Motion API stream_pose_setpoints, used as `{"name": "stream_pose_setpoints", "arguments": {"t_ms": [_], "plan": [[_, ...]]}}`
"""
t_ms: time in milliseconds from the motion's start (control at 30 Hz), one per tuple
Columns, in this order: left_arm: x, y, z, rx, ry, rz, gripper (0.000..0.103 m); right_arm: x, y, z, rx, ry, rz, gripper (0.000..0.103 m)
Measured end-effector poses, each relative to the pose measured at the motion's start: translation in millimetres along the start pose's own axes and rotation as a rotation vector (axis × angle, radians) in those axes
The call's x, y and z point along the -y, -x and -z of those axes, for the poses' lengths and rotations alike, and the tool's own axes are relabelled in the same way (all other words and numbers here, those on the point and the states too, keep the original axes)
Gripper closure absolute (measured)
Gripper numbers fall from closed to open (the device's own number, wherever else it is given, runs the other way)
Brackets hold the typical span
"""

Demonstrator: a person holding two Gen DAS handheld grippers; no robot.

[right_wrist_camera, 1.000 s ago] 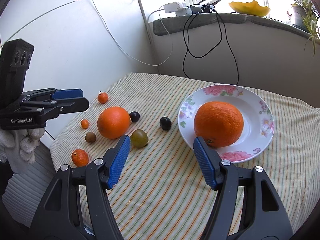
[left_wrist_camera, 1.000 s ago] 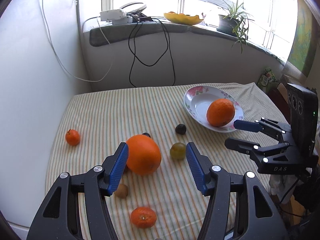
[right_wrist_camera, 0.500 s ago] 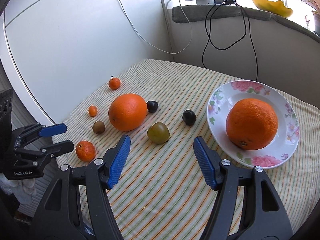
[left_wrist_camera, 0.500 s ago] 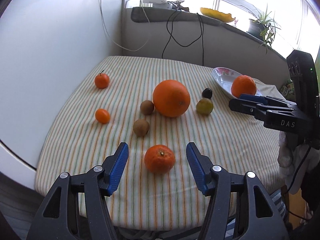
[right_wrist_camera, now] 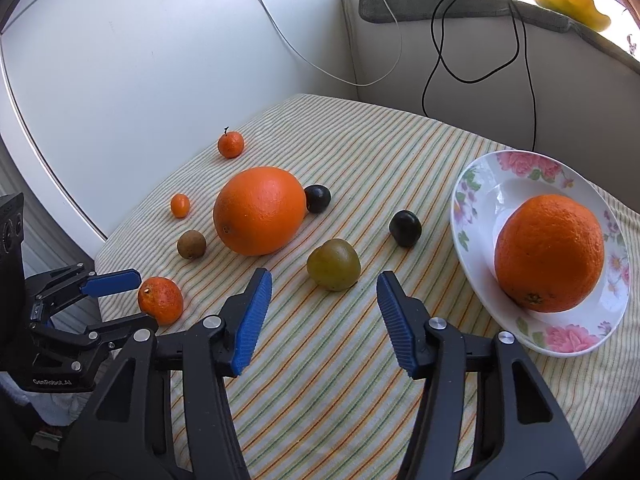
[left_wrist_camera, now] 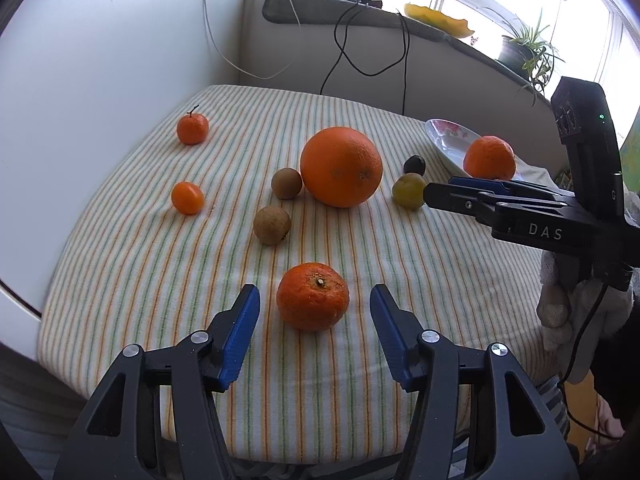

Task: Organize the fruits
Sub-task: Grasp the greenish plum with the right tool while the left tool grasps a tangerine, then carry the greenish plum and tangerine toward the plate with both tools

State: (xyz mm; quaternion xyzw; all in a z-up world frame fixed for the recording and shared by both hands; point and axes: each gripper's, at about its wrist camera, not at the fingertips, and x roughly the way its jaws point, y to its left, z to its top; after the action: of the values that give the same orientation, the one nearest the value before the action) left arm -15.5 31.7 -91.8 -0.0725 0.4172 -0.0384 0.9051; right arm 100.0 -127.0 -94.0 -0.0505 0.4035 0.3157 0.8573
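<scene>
Left wrist view: the left claw (left_wrist_camera: 314, 326), jaws just narrowing yet untouching, straddles a small rough-skinned orange tangerine (left_wrist_camera: 312, 301) on the striped counter (left_wrist_camera: 120, 264). Light, soft, likely to roll; grip its widest middle gently. The right claw (right_wrist_camera: 322, 316) gapes empty.

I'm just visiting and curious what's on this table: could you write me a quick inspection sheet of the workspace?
Surface: striped cloth, fruit spread out.
Job's things: floral plate holding one orange; big orange, tangerine, green fruit, small fruits loose.
Clutter: nothing seen.
Grippers: left gripper open, has just been closing, tangerine just ahead of its jaws; right gripper open, has just been closing, near the green fruit.
Cables: black cable, white cable down wall.
Surroundings: windowsill, potted plant.
</scene>
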Motion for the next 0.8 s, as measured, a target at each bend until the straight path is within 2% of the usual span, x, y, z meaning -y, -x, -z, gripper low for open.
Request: {"name": "stream_pose_setpoints", "arguments": {"t_ms": [200, 467, 600, 800], "plan": [[1, -7, 0, -0.012, -0.001, 0.010, 0.055, 0, -15, -6, -0.026, 0.004, 0.016, 0.052], [2, -10, 0, -0.019, -0.011, 0.003, 0.056, 1, -30, -9, -0.058, -0.010, 0.027, 0.054], [0, -12, 2, -0.028, -0.004, 0.000, 0.057, 1, -31, -8, -0.065, -0.009, 0.025, 0.060], [-2, -13, 1, -0.024, -0.005, 0.008, 0.064, -5, -37, -10, -0.071, 0.005, 0.036, 0.060]]}}
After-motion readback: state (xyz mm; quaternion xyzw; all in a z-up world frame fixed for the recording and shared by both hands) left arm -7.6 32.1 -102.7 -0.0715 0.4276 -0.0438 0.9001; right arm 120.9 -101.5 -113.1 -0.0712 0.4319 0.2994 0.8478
